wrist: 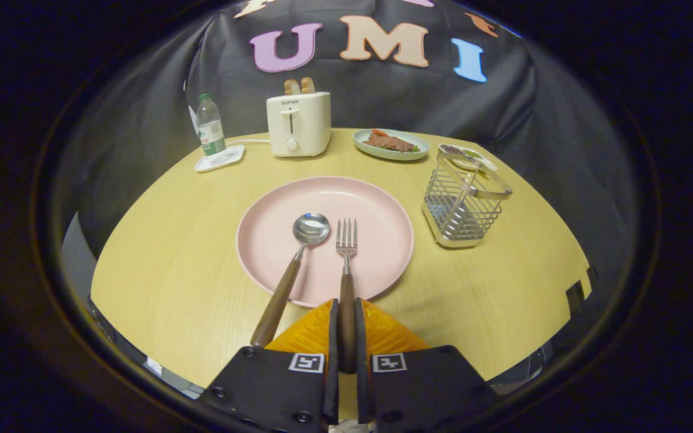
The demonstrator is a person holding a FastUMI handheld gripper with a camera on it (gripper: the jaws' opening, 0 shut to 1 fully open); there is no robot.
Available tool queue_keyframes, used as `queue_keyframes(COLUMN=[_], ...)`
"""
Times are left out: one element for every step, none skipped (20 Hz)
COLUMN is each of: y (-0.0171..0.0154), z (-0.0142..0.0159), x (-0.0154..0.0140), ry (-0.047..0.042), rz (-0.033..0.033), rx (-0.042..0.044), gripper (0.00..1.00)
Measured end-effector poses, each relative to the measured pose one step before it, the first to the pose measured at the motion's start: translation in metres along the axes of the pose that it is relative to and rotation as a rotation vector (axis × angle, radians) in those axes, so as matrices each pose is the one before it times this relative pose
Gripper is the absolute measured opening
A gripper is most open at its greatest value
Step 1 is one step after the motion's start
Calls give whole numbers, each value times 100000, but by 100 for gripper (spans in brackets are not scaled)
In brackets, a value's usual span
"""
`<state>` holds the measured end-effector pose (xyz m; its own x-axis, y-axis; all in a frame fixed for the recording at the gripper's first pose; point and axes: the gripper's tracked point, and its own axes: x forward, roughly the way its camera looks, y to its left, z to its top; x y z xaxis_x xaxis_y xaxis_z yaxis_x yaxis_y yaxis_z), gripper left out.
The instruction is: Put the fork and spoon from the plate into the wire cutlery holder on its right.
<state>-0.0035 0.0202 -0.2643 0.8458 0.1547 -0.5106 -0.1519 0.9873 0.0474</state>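
Note:
A pink plate lies on the round wooden table just ahead of my fingers. On it rest a spoon with a wooden handle that slants off the plate's near rim to the left, and a fork with a wooden handle pointing straight back at me. My gripper is shut on the fork's handle, both fingers pressing its sides. The wire cutlery holder stands upright to the right of the plate, with nothing inside that I can see.
Beyond the plate stand a cream toaster with bread in it, a water bottle on a small white tray, a dish of food and a small dish behind the holder. The table edge curves close on both sides.

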Motion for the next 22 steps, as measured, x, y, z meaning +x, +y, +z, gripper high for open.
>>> queue_keyframes(y=[12,-3,-74,-94,-72,-136,-146,-136,-142,-124,-223,-217,-263,-314,-279,-308,-312,-354,-444,-514,-546,-481], z=[64,73,-190,101,62,212,162,364,420,505,443,438,463,503,442,480,451,527,526,519,480,584], x=[-144,-46,-76,5,-194,-217,-137,-271,-298,-308,-226,-301,-321,-318,-270,-379,-317,-332,-389,-271,-336,-393], ry=[-140,216,435,205,362,-31,1,-425,-593,-562,-351,6,-208,58,-38,119,134,-21,30,280,148,472], rz=[21,-176,-733,-848,-1165,-821,-1068,-305,-224,-252,-238,-481,-440,-567,-284,-309,-414,-454,-743,-1526,-1727,-1600], rx=[-46,-473,-1061,-1062,-1021,-1174,-954,-465,93,417,704,895,868,817,737,616,314,35,-167,-285,214,849], gripper=[12,8,8,8,8,8,8,8,8,8,8,8,8,8,8,8,8,8,8,8,8,8])
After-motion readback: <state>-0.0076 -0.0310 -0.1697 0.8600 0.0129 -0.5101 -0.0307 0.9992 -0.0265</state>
